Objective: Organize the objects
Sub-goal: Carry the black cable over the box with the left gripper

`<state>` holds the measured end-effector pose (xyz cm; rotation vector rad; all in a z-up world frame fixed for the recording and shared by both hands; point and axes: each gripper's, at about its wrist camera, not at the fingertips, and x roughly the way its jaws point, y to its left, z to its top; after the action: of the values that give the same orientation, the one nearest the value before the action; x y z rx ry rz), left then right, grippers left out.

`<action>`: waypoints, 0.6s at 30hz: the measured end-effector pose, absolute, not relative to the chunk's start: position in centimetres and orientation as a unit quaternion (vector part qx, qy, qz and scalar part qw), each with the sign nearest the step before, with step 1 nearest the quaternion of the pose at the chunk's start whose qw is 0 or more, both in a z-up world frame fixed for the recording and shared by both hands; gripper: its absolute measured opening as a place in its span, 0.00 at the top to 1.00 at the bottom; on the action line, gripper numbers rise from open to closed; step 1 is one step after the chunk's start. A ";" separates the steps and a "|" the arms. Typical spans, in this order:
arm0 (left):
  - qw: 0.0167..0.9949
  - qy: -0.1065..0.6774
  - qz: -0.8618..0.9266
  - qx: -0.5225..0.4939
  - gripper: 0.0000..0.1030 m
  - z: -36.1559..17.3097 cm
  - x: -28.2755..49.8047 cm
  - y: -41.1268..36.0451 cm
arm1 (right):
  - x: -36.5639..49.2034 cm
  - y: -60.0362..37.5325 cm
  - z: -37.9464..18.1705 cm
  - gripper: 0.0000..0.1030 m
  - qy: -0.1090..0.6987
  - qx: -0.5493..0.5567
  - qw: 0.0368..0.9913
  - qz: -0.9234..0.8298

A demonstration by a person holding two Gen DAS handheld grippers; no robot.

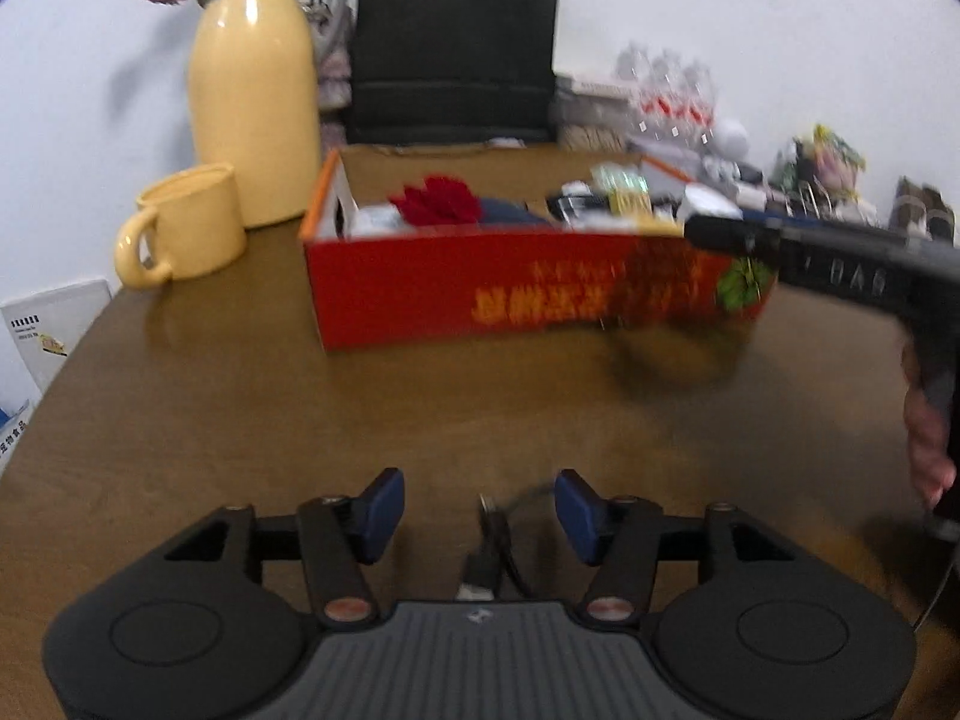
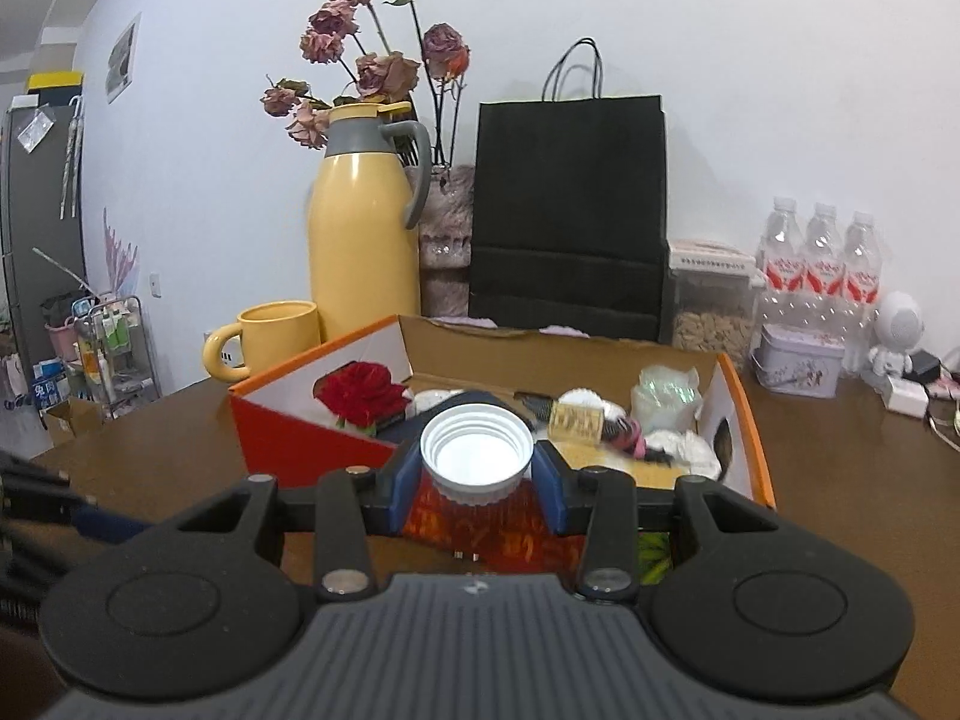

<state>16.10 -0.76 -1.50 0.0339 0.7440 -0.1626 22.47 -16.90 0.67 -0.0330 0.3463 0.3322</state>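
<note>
The left tool (image 1: 478,513) stands released over the brown counter (image 1: 240,396), its blue pads apart, with a small dark cable end (image 1: 489,531) lying on the counter between them and touching neither. The right tool (image 2: 477,474) is clenched on a white ribbed cap (image 2: 477,450), held open side up in front of the red box (image 2: 312,438). That box holds a red flower (image 2: 363,396) at its left end and mixed small items to the right.
</note>
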 end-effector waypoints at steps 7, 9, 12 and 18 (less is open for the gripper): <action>0.944 0.323 -0.059 0.018 0.91 -0.4 15.8 -1.2 | 20.8 -17.2 0.7 0.60 0.168 -0.012 0.973 0.160; 0.952 0.301 -0.053 0.013 0.91 1.3 16.5 -1.3 | 21.2 -17.3 1.2 0.60 0.162 -0.011 0.974 0.160; 0.965 0.257 -0.039 0.008 0.91 4.0 18.1 -1.9 | 22.6 -17.3 2.1 0.60 0.155 -0.011 0.975 0.157; 0.980 0.200 -0.006 -0.002 0.91 7.3 23.0 -3.5 | 26.8 -16.6 3.2 0.60 0.137 -0.019 0.980 0.142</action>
<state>23.01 -3.54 7.31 -0.0032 0.4022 -0.0126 26.83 -16.65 3.18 -0.0378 0.2750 0.2850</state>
